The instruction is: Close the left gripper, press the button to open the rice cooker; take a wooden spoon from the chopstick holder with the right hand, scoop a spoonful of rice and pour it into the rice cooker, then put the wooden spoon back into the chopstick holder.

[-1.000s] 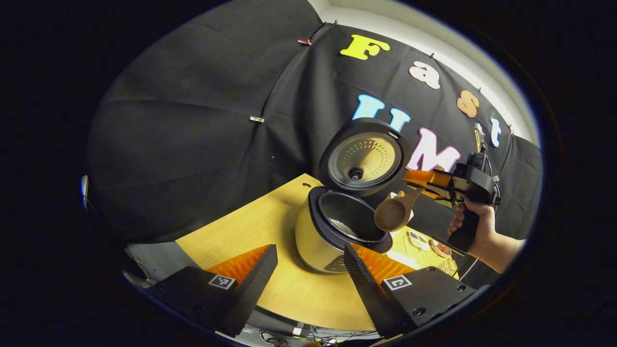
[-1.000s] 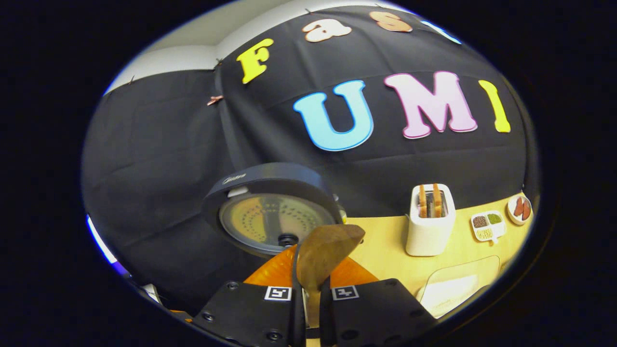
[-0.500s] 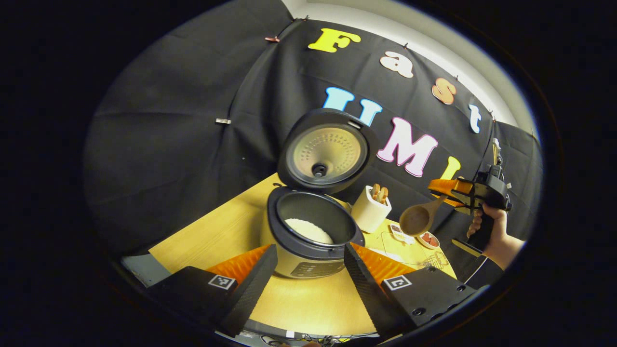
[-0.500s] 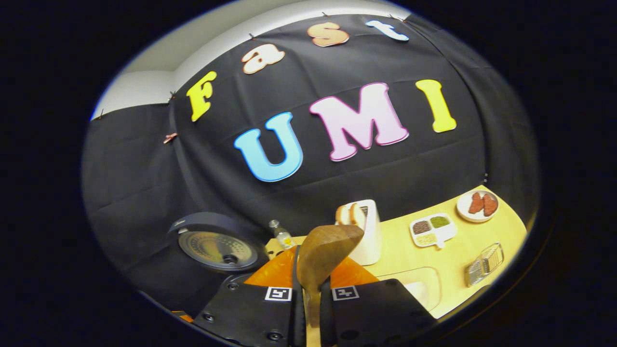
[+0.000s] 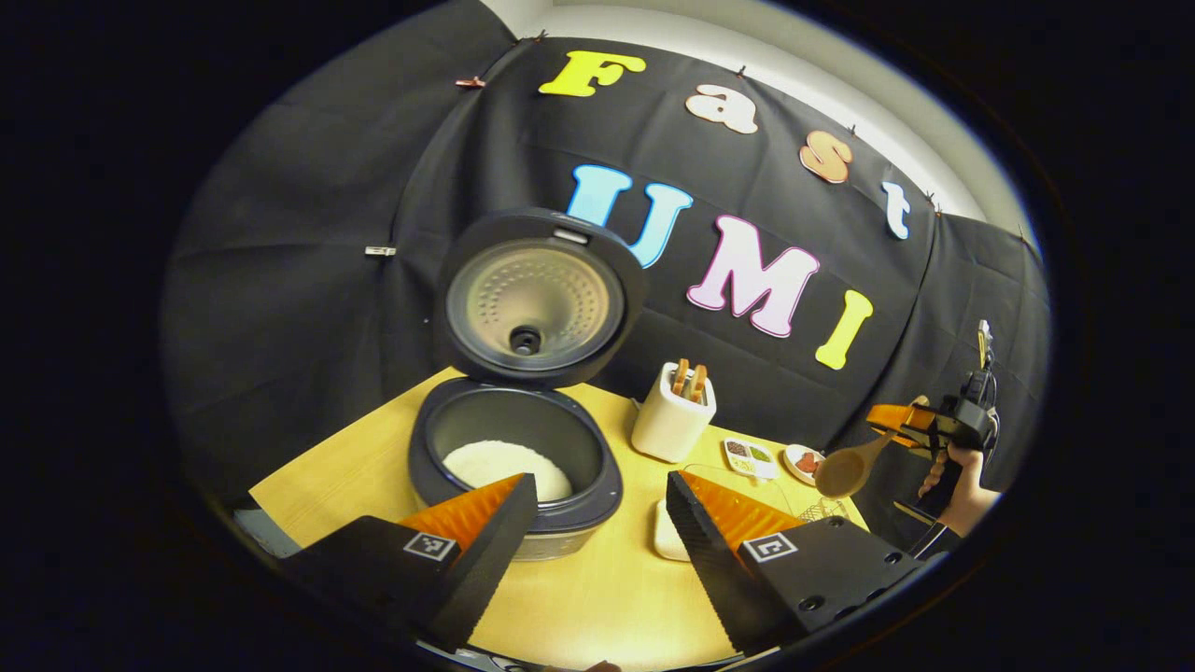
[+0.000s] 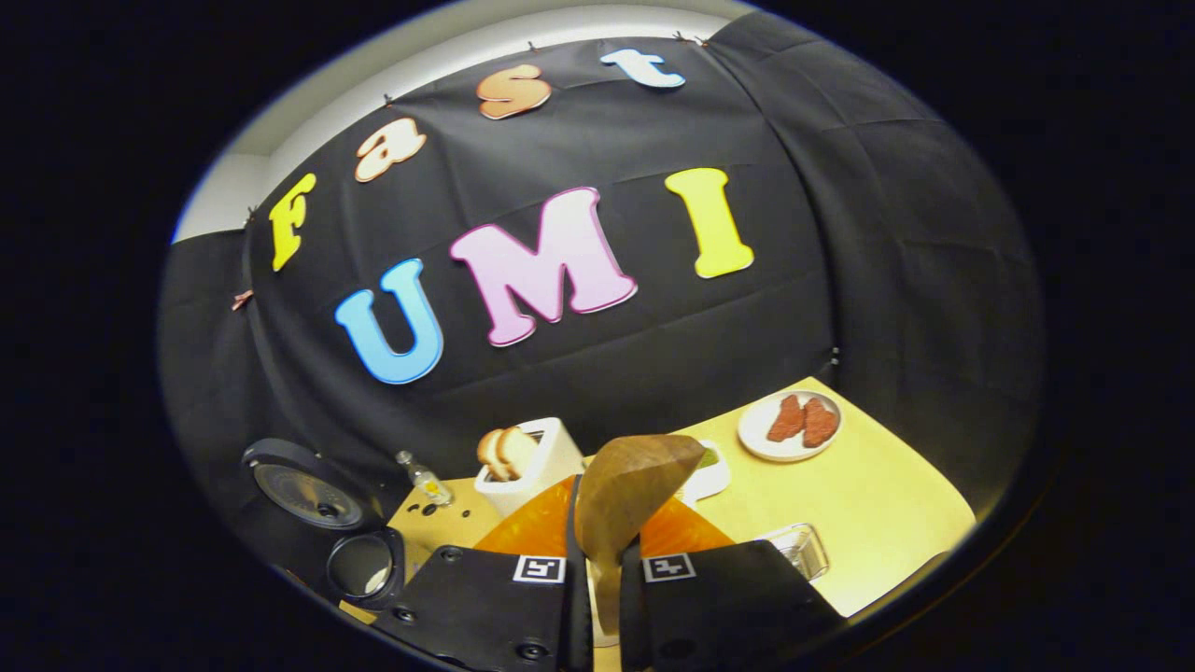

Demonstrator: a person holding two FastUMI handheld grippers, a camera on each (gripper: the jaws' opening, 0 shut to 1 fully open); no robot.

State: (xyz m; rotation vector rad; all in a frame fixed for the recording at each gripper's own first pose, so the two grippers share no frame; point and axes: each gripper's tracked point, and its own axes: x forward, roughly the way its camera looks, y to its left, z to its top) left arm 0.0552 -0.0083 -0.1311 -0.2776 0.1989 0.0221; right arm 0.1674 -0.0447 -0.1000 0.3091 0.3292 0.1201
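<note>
Left gripper view: my left tool (image 5: 597,523) hangs with its fingers spread apart and empty, just in front of the cooker (image 5: 515,467), whose lid (image 5: 537,299) stands open over white rice (image 5: 504,462) in the pot. Well right of the cooker, my right tool (image 5: 896,431), in my hand (image 5: 962,490), clamps the spoon (image 5: 845,471) with its bowl pointing back toward the cooker. The risk I judge here: the holder that the spoon must go back into is not something I can pick out, so a blind return could miss it or knock the wire basket (image 5: 823,509) below the spoon. Whether the spoon carries any grains is too small to tell.

Right gripper view: my right tool (image 6: 597,583) is pinched tight on the spoon (image 6: 627,495), which blocks the surface (image 6: 878,495) straight ahead; the grip sits low on the handle, so it could twist. The cooker (image 6: 359,565) is left of the spoon, half cut off.
</note>
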